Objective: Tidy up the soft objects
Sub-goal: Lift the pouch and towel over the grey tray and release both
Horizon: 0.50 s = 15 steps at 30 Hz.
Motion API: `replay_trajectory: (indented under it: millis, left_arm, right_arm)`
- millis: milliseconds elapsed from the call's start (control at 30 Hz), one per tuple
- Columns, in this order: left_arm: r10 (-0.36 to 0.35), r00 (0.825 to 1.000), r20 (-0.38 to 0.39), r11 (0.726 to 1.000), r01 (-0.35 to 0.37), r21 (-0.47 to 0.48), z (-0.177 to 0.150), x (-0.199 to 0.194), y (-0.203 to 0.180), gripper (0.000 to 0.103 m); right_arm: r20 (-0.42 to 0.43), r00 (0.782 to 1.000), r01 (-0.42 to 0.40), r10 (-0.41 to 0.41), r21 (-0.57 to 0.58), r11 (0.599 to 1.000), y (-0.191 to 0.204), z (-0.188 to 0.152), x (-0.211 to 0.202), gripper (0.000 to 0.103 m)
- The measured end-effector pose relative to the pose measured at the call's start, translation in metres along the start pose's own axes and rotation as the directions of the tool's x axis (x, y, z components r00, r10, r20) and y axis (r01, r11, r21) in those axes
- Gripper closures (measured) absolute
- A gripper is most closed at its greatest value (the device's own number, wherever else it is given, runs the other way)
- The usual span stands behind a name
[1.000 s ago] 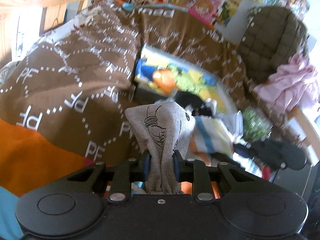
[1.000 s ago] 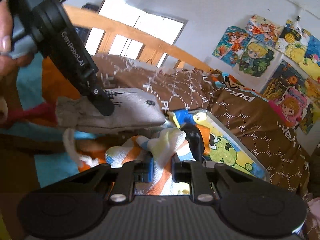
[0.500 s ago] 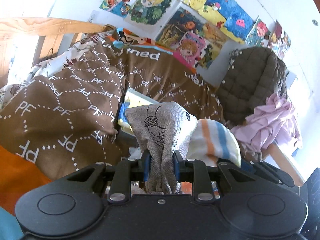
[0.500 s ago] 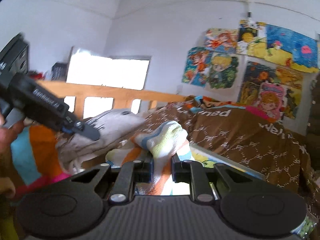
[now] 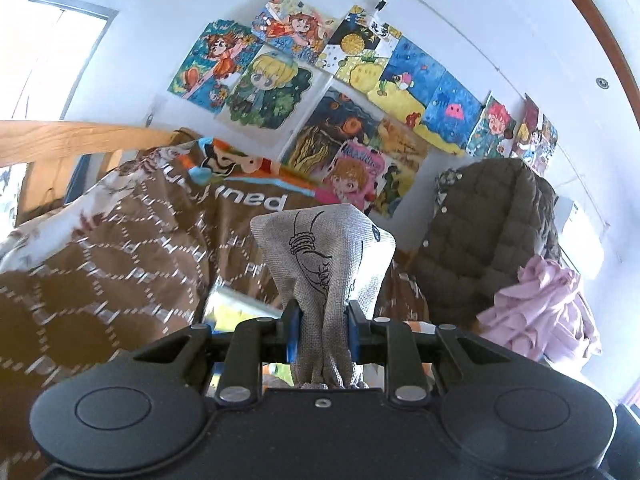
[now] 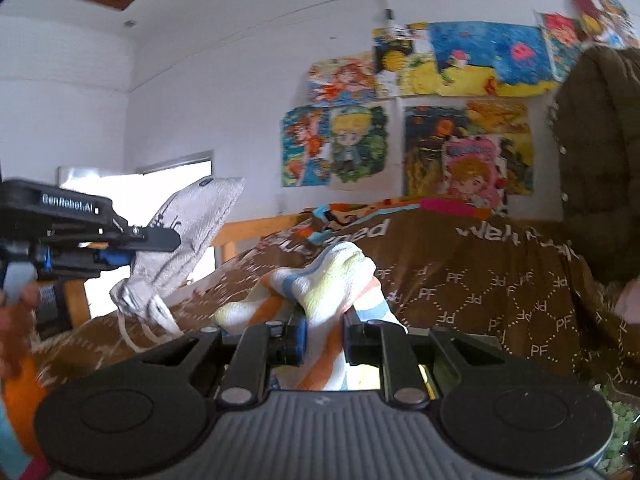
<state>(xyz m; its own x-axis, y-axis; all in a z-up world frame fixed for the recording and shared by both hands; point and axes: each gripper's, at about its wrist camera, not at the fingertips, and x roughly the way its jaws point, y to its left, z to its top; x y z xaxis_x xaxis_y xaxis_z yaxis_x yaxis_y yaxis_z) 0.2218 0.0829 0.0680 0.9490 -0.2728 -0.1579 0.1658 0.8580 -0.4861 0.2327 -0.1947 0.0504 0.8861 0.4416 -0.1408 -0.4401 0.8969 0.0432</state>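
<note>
Left claw (image 5: 319, 330) grips grey printed pouch (image 5: 324, 256), frame centre. Right claw (image 6: 323, 338) grips striped cloth (image 6: 320, 284), lower centre.

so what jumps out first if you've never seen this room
Each gripper is clamped on cloth: the left gripper holds a grey bag upright, the right gripper a striped towel. Behind them, bright cartoon drawings cover the white wall above a brown blanket, with a padded jacket at right.
</note>
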Motion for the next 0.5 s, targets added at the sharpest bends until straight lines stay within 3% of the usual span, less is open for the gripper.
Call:
replay_trajectory:
  millis: [267,500]
  left_arm:
    - [-0.021,1.000,0.002,0.999,0.021,-0.037,-0.009,0.067,0.019,0.078]
    - [-0.015,1.000,0.002,0.988,0.015,-0.155,-0.029,0.110,0.057,0.078]
  right_arm:
    - [-0.016,0.999,0.052,-0.050,0.139,0.989,-0.021,0.004,0.063,0.084]
    - [-0.078,0.997,0.045,-0.029,0.222,0.974,-0.025,-0.009,0.112,0.084]
